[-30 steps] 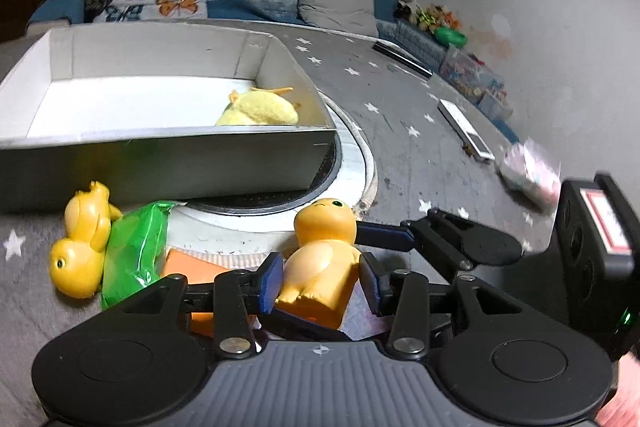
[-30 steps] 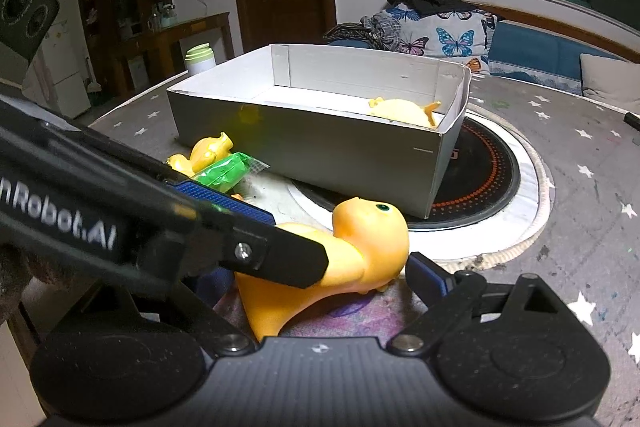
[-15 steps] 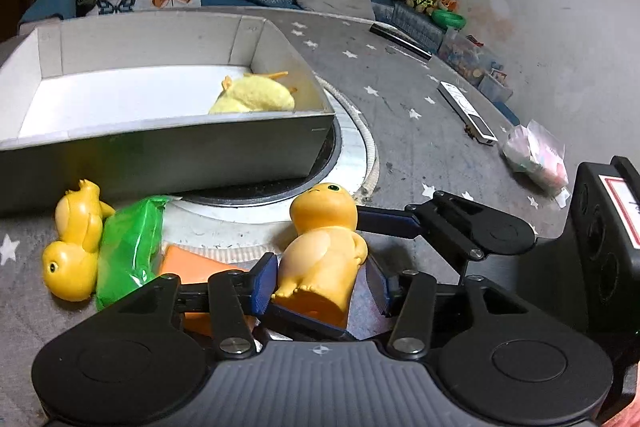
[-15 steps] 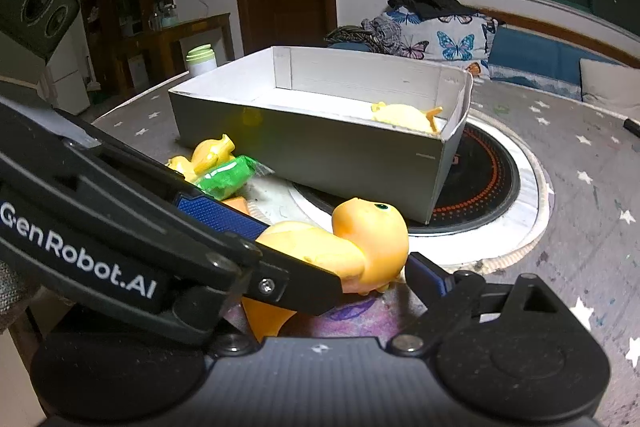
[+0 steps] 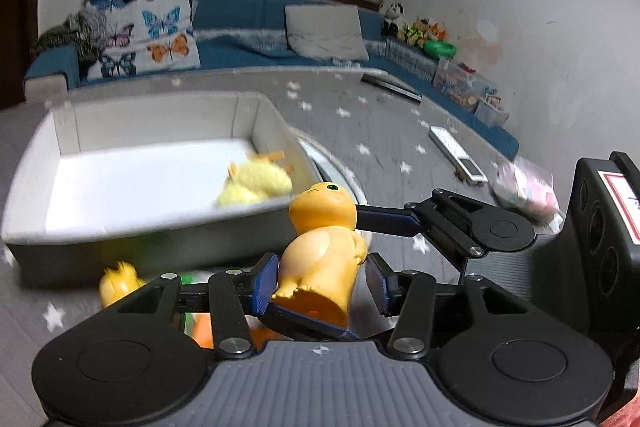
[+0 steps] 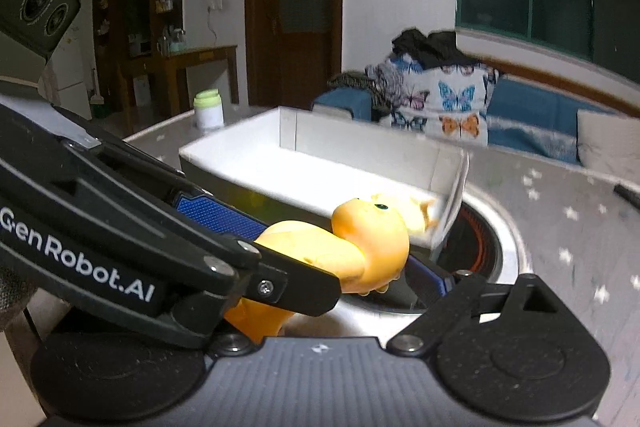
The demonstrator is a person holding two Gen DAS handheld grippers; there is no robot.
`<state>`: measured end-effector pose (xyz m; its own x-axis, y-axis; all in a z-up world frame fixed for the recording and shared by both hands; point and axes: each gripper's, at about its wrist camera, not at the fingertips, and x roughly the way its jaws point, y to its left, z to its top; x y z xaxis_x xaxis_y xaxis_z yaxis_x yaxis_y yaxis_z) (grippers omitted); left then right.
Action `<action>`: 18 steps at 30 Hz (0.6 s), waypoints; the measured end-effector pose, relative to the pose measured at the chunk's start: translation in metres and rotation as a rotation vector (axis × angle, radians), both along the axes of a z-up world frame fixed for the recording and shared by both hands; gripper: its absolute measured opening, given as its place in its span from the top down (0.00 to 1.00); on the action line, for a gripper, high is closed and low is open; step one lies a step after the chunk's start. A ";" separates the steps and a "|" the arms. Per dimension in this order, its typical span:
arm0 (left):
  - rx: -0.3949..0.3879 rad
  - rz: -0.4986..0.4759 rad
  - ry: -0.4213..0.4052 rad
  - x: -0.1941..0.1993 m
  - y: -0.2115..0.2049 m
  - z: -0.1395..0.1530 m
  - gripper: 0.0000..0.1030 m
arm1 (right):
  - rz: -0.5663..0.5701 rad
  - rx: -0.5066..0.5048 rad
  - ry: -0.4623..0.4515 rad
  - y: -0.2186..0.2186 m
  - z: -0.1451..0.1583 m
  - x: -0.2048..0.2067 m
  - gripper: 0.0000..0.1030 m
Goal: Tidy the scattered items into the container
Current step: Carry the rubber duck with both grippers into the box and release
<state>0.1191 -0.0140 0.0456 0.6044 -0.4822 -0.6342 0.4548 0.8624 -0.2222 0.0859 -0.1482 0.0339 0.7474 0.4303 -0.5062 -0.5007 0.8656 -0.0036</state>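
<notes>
Left wrist view: blurred box [image 5: 120, 223], both jaws around orange figure [image 5: 320, 259], unclear whose grip.

Two black two-finger grippers, left [image 5: 320, 281] and right [image 6: 352, 263]. Two glossy orange-yellow plastic duck figures: one upright [image 5: 320, 251], one on the cloth [image 5: 116, 283]. One fuzzy pale-yellow plush chick [image 5: 256, 183] inside the single open white cardboard box [image 5: 140, 227]. One white remote control [image 5: 456, 155]. One butterfly-print cushion [image 5: 148, 31]. One green-lidded white jar [image 6: 208, 109].
</notes>
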 end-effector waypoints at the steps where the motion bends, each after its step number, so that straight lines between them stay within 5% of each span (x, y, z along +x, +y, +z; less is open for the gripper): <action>1: 0.004 0.002 -0.012 0.002 0.001 0.004 0.50 | 0.002 0.002 -0.012 0.001 0.004 0.003 0.10; 18: 0.009 0.048 -0.028 0.076 0.024 0.018 0.50 | 0.034 0.021 -0.032 0.026 0.022 0.081 0.10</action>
